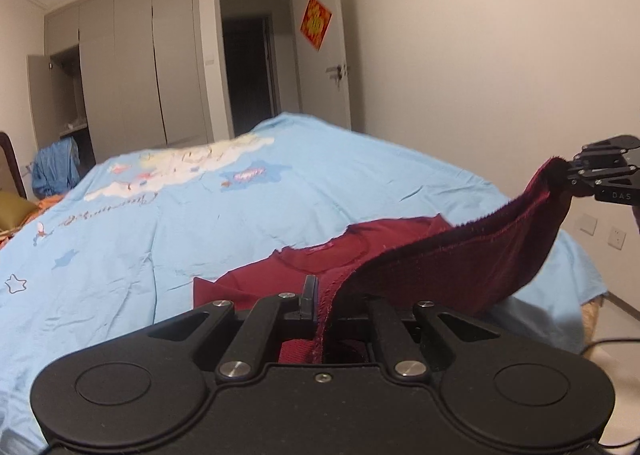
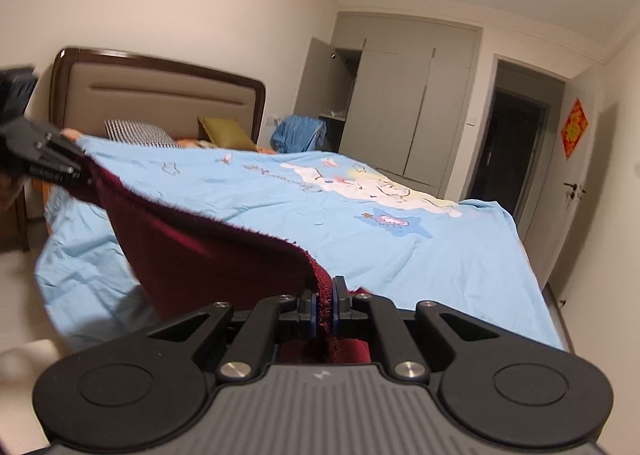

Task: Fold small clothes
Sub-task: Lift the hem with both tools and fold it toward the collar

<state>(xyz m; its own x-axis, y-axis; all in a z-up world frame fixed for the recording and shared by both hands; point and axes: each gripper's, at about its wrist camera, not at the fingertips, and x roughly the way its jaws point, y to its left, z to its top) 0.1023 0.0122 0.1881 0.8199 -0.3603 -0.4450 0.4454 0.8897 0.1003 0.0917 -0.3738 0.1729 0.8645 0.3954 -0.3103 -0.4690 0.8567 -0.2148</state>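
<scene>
Both grippers, left [image 1: 324, 307] and right [image 2: 325, 305], clamp the maroon top's [image 1: 460, 255] hem, lifting it above the bed [image 1: 160, 215] to fold it over.

The left hand-held gripper [image 1: 324, 305] has its jaws drawn in on a cloth hem that runs up between them; only its left finger [image 1: 309, 297] shows, the other being covered by fabric. The right hand-held gripper [image 2: 325, 305] is pinched tight on the hem, both fingers pressing the fabric from either side. Each is seen from the other's camera, raised and held apart at opposite ends of one taut edge.
</scene>
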